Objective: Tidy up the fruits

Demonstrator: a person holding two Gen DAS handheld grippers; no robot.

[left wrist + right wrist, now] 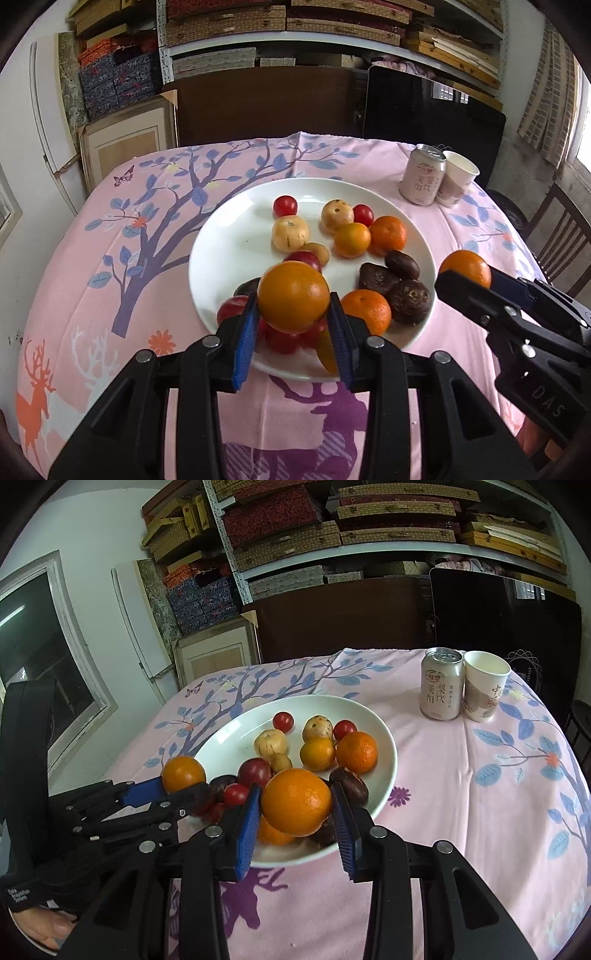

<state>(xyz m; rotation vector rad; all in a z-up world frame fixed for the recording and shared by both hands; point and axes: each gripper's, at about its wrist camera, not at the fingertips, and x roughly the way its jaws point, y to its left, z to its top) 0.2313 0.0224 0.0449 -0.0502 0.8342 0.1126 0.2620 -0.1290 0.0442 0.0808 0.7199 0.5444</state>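
Each gripper is clamped on an orange: the left gripper [293,325] holds one orange [293,295] above the white plate [221,251], the right gripper [297,829] another [296,801]. Tangerines, cherry tomatoes and dark chestnut-like fruits lie mixed on the plate, so sorting seems barely begun.

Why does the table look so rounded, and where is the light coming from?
Both wrist views use fisheye lenses: the tablecloth bulges and corners go black. In the left wrist view, daylight enters at the right edge; in the right wrist view, the plate shows soft glare. Everything looks sharp.
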